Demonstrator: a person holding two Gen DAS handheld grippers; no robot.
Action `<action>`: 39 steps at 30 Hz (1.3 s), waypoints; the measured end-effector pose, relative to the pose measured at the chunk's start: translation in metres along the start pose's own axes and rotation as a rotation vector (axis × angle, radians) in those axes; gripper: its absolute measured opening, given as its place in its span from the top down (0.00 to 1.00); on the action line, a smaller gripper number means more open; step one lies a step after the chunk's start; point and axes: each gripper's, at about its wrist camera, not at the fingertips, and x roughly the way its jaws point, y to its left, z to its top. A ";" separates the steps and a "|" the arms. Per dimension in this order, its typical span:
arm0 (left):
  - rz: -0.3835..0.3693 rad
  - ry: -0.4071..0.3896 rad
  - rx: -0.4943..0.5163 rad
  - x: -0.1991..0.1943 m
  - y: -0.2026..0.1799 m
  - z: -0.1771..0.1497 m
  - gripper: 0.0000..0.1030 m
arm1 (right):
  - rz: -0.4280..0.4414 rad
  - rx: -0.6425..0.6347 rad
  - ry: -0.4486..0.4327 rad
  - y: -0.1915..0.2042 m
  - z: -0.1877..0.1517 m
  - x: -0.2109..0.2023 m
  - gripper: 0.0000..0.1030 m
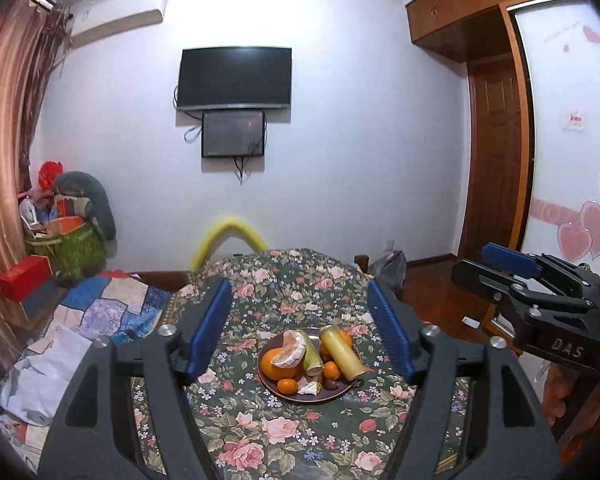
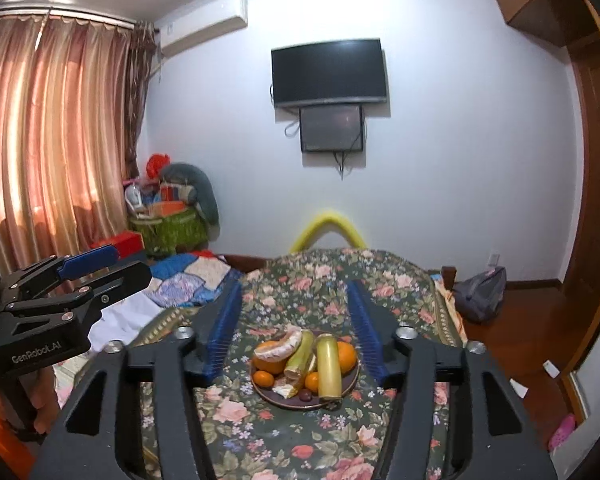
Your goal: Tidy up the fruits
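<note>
A dark round plate (image 1: 328, 397) sits on a floral cloth, well ahead of and below both grippers. On it lie a large orange (image 1: 274, 365), a peeled citrus segment (image 1: 293, 347), a green stalk piece (image 1: 312, 354), a yellow stalk piece (image 1: 342, 350), small mandarins (image 1: 287, 386) and a dark little fruit. My left gripper (image 1: 298, 286) is open with nothing between its blue pads. My right gripper (image 2: 293, 285) is open too and frames the same plate (image 2: 300, 407) from above. Each gripper shows in the other's view: the right gripper (image 1: 484, 266) and the left gripper (image 2: 112, 266).
The floral cloth (image 1: 284, 432) covers a bed-like surface, with a patchwork quilt (image 1: 108, 304) and white sheets to its left. A green basket (image 1: 78, 250) of clutter and a red box (image 1: 24, 282) stand by the curtain. A grey bag (image 2: 480, 294) lies on the wooden floor at right.
</note>
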 end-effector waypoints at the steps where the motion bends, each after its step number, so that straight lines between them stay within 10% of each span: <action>1: 0.001 -0.006 -0.001 -0.004 0.000 0.000 0.25 | -0.006 -0.002 -0.009 0.002 0.000 -0.004 0.38; 12: 0.029 -0.050 -0.001 -0.028 -0.002 -0.005 0.00 | -0.077 0.005 -0.082 0.015 -0.007 -0.021 0.00; 39: 0.042 -0.036 -0.026 -0.027 0.000 -0.012 0.00 | -0.090 0.011 -0.091 0.016 -0.015 -0.039 0.00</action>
